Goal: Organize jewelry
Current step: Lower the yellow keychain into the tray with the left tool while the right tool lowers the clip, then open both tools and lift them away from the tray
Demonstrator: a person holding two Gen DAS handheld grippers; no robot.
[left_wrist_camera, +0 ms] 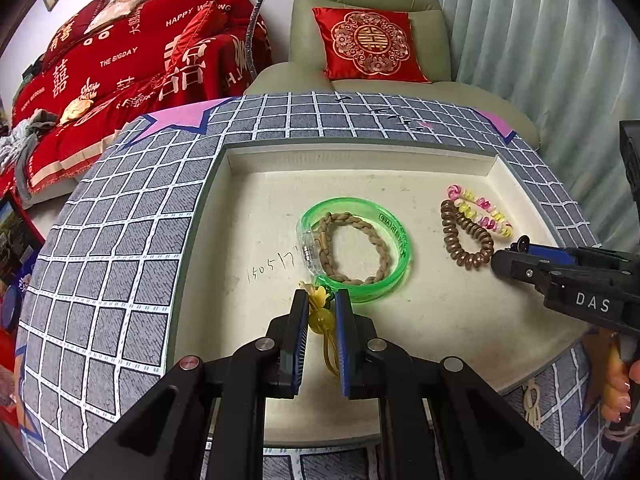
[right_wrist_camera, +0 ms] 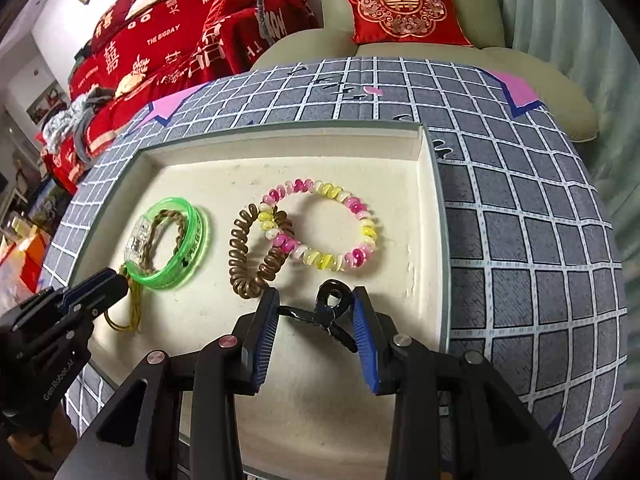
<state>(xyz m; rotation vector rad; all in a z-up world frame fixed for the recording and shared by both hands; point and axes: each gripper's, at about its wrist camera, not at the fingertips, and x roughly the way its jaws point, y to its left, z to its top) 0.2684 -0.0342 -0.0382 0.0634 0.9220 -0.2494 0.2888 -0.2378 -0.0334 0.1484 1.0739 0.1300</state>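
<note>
A cream tray (left_wrist_camera: 360, 156) (right_wrist_camera: 280, 136) lies on the checked tablecloth. In it a green bangle (left_wrist_camera: 394, 236) (right_wrist_camera: 188, 240) rings a braided brown band (left_wrist_camera: 360, 224) (right_wrist_camera: 168, 216). To their right lie a brown coil tie (left_wrist_camera: 464, 240) (right_wrist_camera: 240, 252) and a pink-and-yellow coil tie (left_wrist_camera: 480, 210) (right_wrist_camera: 332, 220). My left gripper (left_wrist_camera: 323, 300) (right_wrist_camera: 124, 284) is shut on a yellow flower charm (left_wrist_camera: 319, 312) whose cord (right_wrist_camera: 134, 312) hangs down to the tray. My right gripper (right_wrist_camera: 316, 300) (left_wrist_camera: 500, 258) is shut on a black hair claw clip (right_wrist_camera: 326, 308) just above the tray's front.
The grey checked tablecloth (left_wrist_camera: 120, 216) (right_wrist_camera: 520, 220) surrounds the tray. Behind the table stand a green armchair (left_wrist_camera: 360, 0) with a red cushion (left_wrist_camera: 368, 44) and a bed under red covers (left_wrist_camera: 120, 60). A hand (left_wrist_camera: 616, 384) grips the right tool's handle.
</note>
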